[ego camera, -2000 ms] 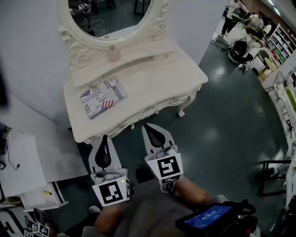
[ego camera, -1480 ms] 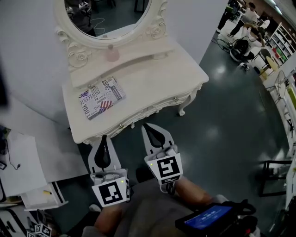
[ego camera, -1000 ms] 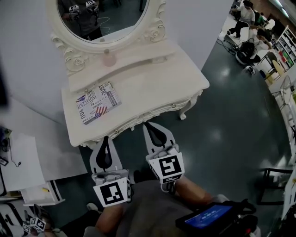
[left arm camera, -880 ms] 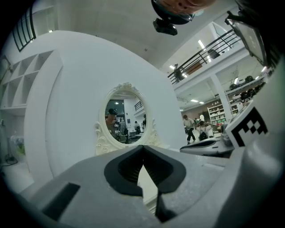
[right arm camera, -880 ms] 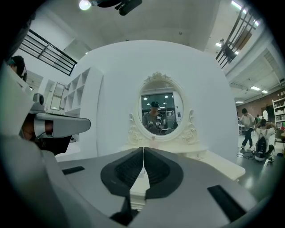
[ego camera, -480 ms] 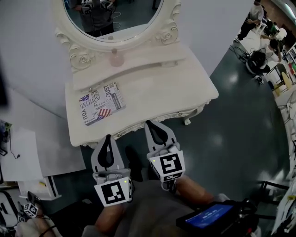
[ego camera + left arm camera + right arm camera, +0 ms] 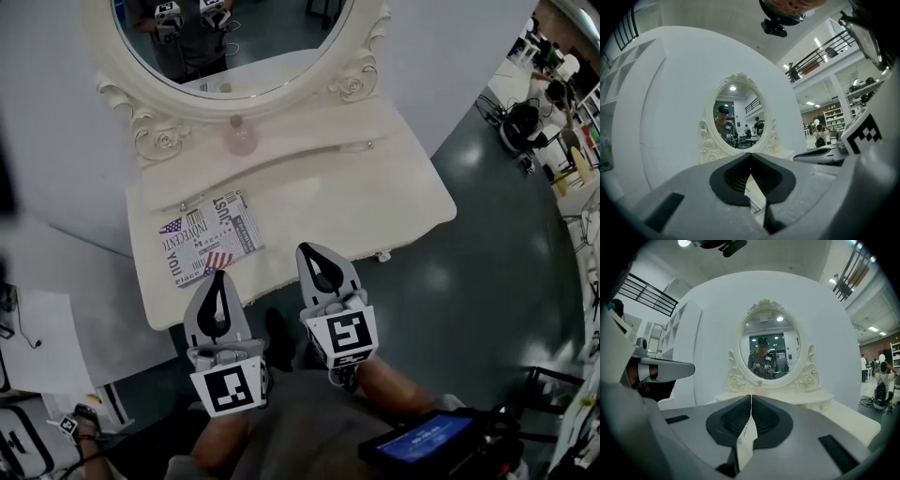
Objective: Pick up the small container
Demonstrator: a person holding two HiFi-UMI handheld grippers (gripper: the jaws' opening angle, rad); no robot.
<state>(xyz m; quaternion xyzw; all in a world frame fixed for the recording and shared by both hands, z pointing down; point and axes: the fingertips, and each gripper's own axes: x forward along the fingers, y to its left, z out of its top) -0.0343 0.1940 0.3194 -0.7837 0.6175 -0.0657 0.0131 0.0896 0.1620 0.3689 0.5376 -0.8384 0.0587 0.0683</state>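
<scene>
The small container (image 7: 240, 137) is a pale pink jar on the raised back shelf of a white dressing table (image 7: 384, 202), just under the oval mirror (image 7: 234, 37). It also shows faintly in the right gripper view as the small container (image 7: 760, 382) below the mirror. My left gripper (image 7: 217, 275) and right gripper (image 7: 309, 247) hover side by side at the table's front edge, well short of the jar. In the gripper views the left gripper (image 7: 751, 153) and the right gripper (image 7: 751, 396) both have their jaws pressed together with nothing between them.
A flat printed pouch (image 7: 210, 238) with a flag pattern lies on the table's left part, just ahead of the left gripper. A white cabinet (image 7: 37, 328) stands lower left. Dark floor lies to the right, with people (image 7: 544, 84) far off. A lit screen (image 7: 427, 441) sits at the bottom.
The view has closed in on the dressing table. Both gripper tips, which were over the floor in front of it, now reach its front edge. The jaws stay shut.
</scene>
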